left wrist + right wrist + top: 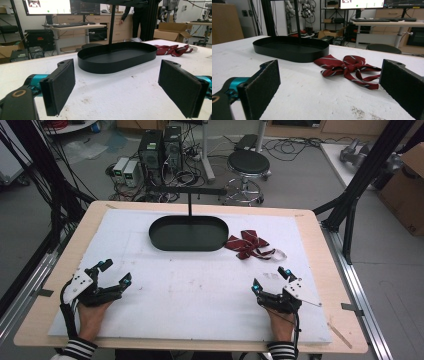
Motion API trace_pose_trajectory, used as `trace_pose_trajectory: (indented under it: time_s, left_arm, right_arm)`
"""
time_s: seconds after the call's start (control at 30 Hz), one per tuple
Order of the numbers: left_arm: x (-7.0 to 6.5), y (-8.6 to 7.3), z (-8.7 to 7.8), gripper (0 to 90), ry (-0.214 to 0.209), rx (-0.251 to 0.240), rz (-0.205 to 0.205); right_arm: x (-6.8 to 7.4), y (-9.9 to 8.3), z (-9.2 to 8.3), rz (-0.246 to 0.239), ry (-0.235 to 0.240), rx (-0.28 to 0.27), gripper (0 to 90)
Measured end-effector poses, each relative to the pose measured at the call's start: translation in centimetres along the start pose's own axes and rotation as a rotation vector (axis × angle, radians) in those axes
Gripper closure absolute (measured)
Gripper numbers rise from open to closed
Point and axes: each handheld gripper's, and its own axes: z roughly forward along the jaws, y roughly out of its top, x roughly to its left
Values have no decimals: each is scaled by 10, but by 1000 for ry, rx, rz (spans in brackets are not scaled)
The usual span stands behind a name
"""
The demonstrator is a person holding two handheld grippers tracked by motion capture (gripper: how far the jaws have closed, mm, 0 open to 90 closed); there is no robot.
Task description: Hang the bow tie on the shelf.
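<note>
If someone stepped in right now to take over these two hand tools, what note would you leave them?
Left gripper: open, holding nothing, resting low near the left front of the white mat.
Right gripper: open, holding nothing, near the right front, pointing toward the bow tie.
Red striped bow tie: lies flat on the mat, just right of the black oval tray, touching or nearly touching its rim.
Tray: nothing in it; a black post rises from it.
Done: nothing yet.
Left: probably pick up the bow tie with the right gripper, the nearer one.

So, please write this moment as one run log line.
left gripper: open | right gripper: open | bow tie: right of tray, untouched
</note>
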Motion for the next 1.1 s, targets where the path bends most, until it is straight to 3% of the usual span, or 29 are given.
trace_pose_trajectory:
  time_s: [0.53, 0.7, 0.77, 0.87, 1.1]
  left_arm:
    - [-1, 0, 0, 145, 1, -4, 0]
    - [0, 0, 0, 146, 0, -3, 1]
    - [0, 0, 0, 146, 0, -2, 1]
    - [0, 0, 0, 146, 1, -3, 2]
    - [0, 0, 0, 146, 1, -5, 2]
  right_arm:
    - [-4, 6, 3, 23, 7, 33, 25]
    - [-11, 24, 4, 8, 9, 49, 25]
    - [-19, 39, 5, 21, 6, 69, 25]
    - [-25, 46, 8, 24, 7, 82, 25]
    - [-44, 67, 21, -13, -14, 203, 25]
